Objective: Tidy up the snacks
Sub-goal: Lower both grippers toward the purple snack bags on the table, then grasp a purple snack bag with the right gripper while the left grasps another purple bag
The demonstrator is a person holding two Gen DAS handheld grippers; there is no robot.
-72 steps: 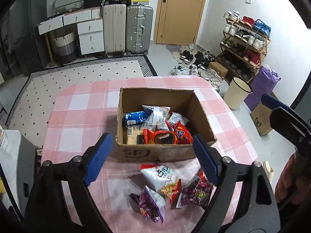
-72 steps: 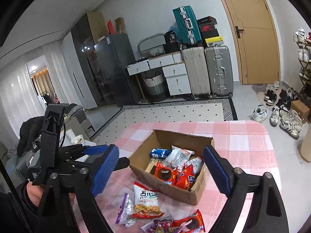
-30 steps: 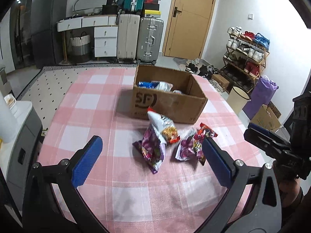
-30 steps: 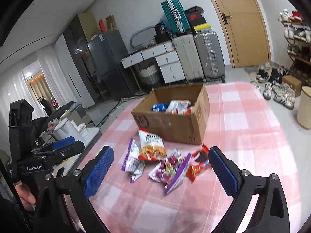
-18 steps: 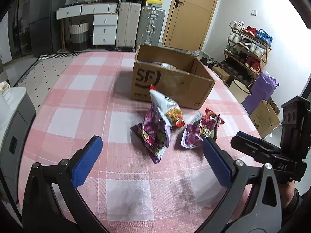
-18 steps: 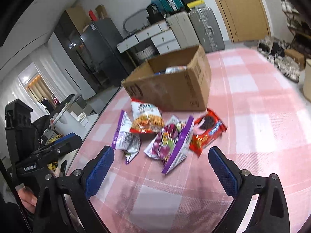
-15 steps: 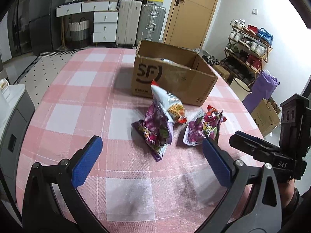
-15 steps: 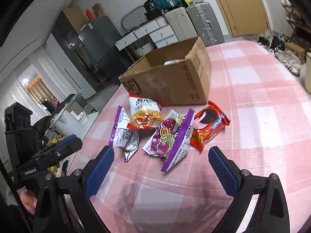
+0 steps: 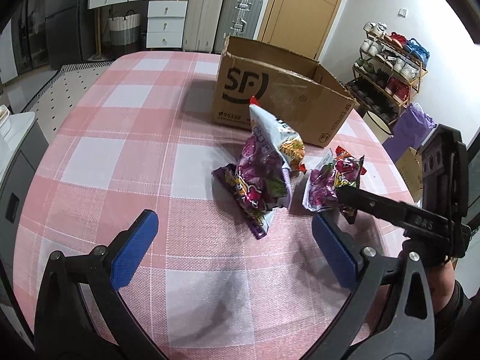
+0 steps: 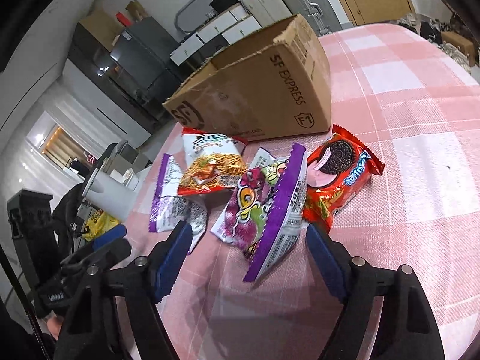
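Right gripper [image 10: 249,258] with blue-padded jaws just narrowing, still clear of purple-edged candy packet [image 10: 267,210] standing between them, nothing gripped. Left gripper [image 9: 234,246] spread wide, empty, above pink checked tablecloth [image 9: 120,156]. Packet beside red cookie packet [image 10: 339,174], noodle-print bag [image 10: 210,165] and purple-and-silver pouch [image 10: 174,204], near brown cardboard box [image 10: 255,90]
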